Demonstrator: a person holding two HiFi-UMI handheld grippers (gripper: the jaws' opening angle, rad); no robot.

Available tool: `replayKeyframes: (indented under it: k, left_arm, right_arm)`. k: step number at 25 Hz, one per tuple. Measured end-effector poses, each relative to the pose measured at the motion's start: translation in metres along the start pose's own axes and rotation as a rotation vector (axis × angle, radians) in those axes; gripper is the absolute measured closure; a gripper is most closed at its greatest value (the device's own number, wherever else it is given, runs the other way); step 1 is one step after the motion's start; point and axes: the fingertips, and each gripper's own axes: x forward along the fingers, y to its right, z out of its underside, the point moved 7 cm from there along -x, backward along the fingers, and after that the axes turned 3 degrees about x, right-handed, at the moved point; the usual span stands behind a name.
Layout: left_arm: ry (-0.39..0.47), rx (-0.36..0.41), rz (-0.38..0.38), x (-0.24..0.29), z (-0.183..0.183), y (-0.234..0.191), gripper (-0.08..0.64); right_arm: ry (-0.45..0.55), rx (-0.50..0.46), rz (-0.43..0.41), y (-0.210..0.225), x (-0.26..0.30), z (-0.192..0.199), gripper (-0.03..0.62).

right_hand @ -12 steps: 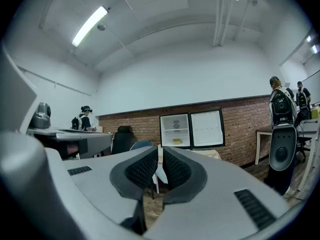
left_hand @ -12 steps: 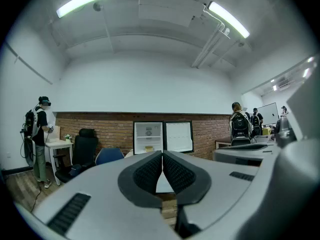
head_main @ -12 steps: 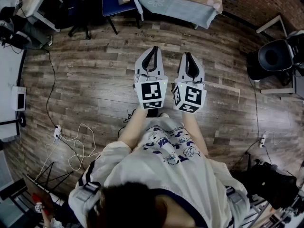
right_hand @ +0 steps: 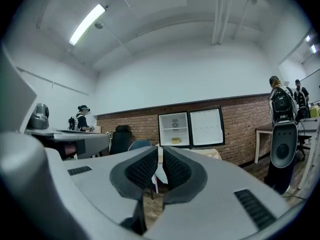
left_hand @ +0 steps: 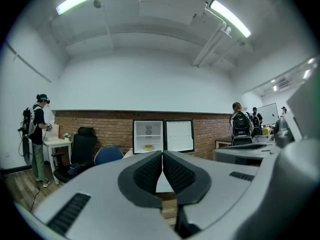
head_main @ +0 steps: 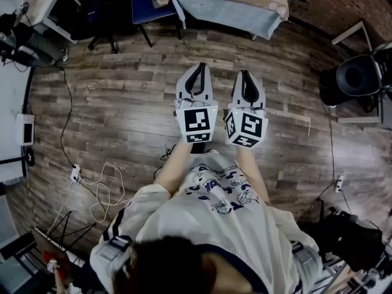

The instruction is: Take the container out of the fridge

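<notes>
Scene: a person stands on the wood floor, both tools held out mid-frame.
Left gripper: jaws clenched together, nothing between them.
Right gripper: pads pressed together likewise, empty.
Container: a small yellow box on a shelf of the open fridge, centre frame against the brick wall, well apart from both grippers.
Obstacles: a cloth-covered table and a blue chair stand between (cables trail at lower left).
Risk: clipping the furniture on approach; arriving with the jaws unopened would likely shove the box deeper or off its shelf.
</notes>
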Motion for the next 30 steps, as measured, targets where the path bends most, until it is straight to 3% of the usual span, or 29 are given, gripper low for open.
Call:
replayKeyframes:
  k: [22, 30]
  left_arm:
    - [0.026, 0.006, 0.019, 0.085, 0.001, -0.080, 0.538]
    - [0.011, 0.001, 0.003, 0.121, 0.006, -0.103, 0.540]
  right_arm:
    - [0.054, -0.007, 0.044, -0.018, 0.101, -0.010, 0.540]
    - [0.021, -0.014, 0.048, -0.014, 0.136, -0.007, 0.540]
